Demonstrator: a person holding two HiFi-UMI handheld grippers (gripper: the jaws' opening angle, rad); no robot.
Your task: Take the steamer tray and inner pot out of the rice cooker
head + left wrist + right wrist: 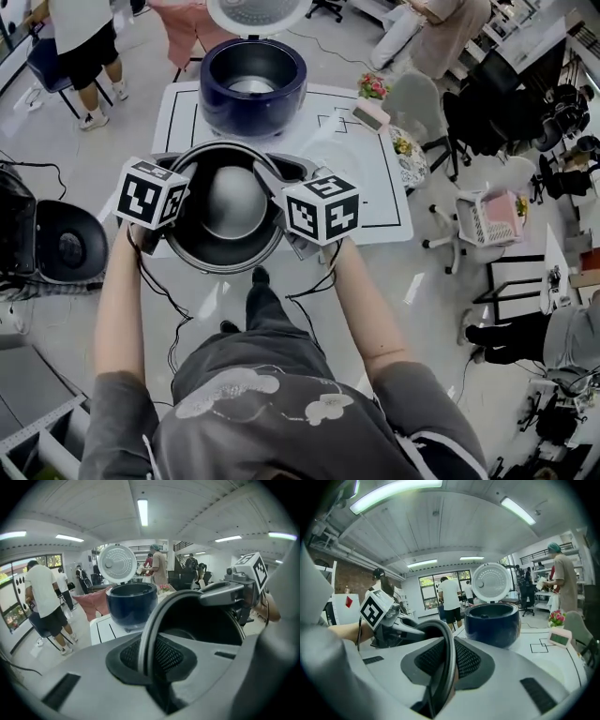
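The dark metal inner pot [225, 211] hangs over the near edge of the white table [370, 169], carried by its rim from both sides. My left gripper [184, 171] is shut on the left rim [151, 620], which runs between its black pads [133, 654]. My right gripper [274, 183] is shut on the right rim [449, 634], likewise clamped between its pads [466, 660]. Behind the pot stands the dark blue rice cooker [251, 82], lid [116, 563] up and bowl empty. No steamer tray shows in any view.
A pink device [371, 114] and small flowers [373, 86] lie at the table's right side. Another open cooker [66, 246] sits on the floor at left. Chairs and a pink basket [487, 217] stand to the right. People stand behind the table.
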